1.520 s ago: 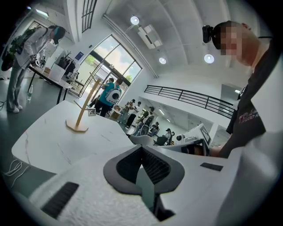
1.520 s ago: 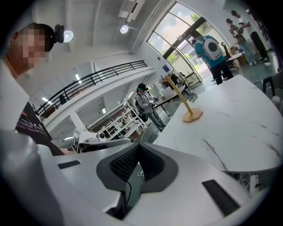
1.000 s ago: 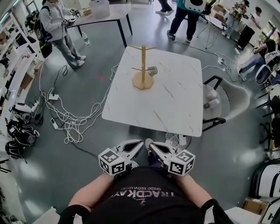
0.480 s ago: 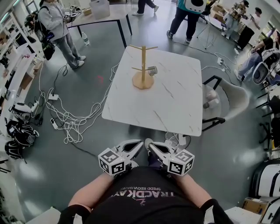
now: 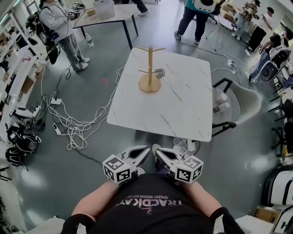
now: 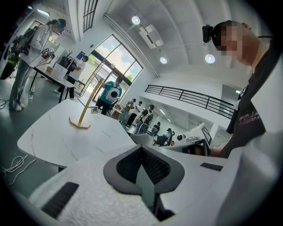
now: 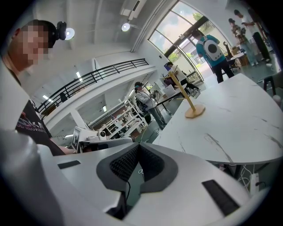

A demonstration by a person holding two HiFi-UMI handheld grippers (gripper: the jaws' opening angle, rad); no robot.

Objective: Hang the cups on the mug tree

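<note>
A wooden mug tree [image 5: 149,68] stands on the far left part of the white marble table [image 5: 183,109]. One metal cup [image 5: 159,73] hangs on its lower right peg. Both grippers are held close to the person's chest, well short of the table's near edge. My left gripper [image 5: 145,149] and my right gripper [image 5: 155,148] point toward each other, each shut with nothing in it. From the left gripper view, the mug tree [image 6: 86,108] is far off with the cup [image 6: 94,110] on it. In the right gripper view, the mug tree [image 7: 185,95] is also distant.
A white chair [image 5: 236,103] stands at the table's right side. Cables and power strips [image 5: 68,125] lie on the floor to the left. A second table [image 5: 110,13] and several people stand at the back.
Both grippers and the cup stay where they were. Only the people in the background have shifted.
</note>
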